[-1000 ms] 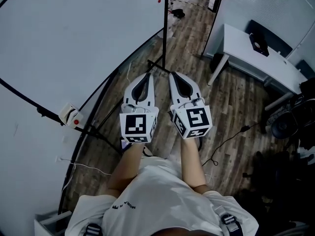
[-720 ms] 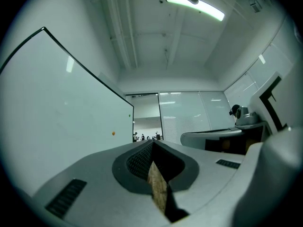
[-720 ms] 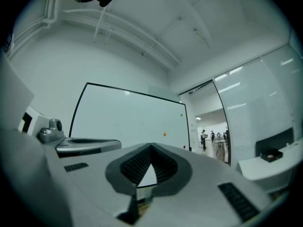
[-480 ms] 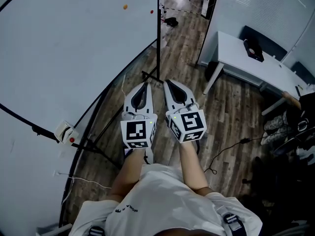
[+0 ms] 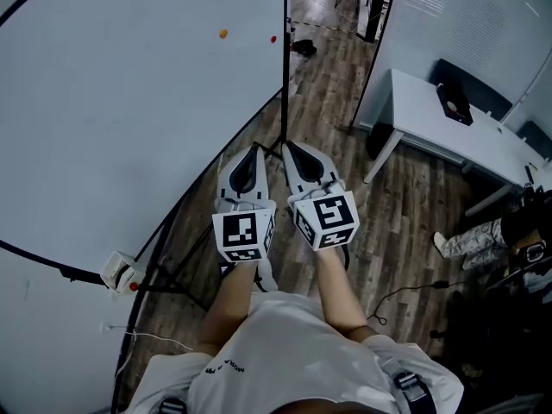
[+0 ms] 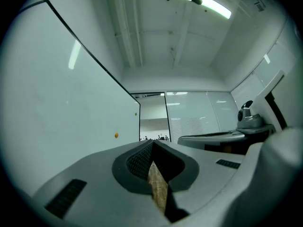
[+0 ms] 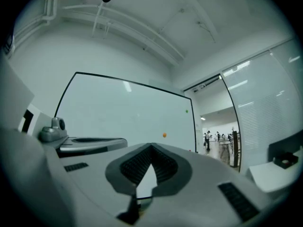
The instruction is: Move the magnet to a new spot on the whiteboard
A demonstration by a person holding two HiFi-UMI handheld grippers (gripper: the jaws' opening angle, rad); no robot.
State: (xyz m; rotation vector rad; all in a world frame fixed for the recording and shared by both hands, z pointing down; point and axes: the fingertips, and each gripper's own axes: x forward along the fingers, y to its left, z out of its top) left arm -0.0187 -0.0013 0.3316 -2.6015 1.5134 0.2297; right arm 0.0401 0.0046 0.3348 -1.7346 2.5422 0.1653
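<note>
The whiteboard [image 5: 129, 102] fills the left side of the head view, standing on a black stand over a wooden floor [image 5: 405, 205]. Only this view shows the floor, the white surface [image 5: 431, 115] at the right with a dark object [image 5: 454, 103] on it, someone's legs [image 5: 470, 235] stretched out beyond it, and a small white box [image 5: 121, 272] with a red button clipped to the stand. The two gripper views look level and upward instead. The left gripper view takes in the ceiling and a long lamp [image 6: 203, 1]. The right gripper view shows the board's whole face [image 7: 123, 117] and distant people [image 7: 208, 138] in a corridor past its edge.

The left hand-held gripper [image 5: 253, 151] and the right hand-held gripper [image 5: 289, 147] are held side by side in front of the person's white shirt [image 5: 293, 352], both pointing along the floor past the board's right edge. In its own view the left hand-held gripper [image 6: 152, 144] has its jaws together at the tips, with nothing between them. The right hand-held gripper [image 7: 151, 146] is closed the same way and is also empty. Neither touches the board.

The orange magnet [image 5: 223, 34] sits on the whiteboard near its far right edge, well apart from both grippers. The red magnet [image 5: 273, 38] is just beside that edge. Both gripper views also show the orange magnet [image 6: 116, 135] [image 7: 164, 135], and they show a green magnet [image 6: 136, 113] [image 7: 186, 111] higher up that the head view does not make out.
</note>
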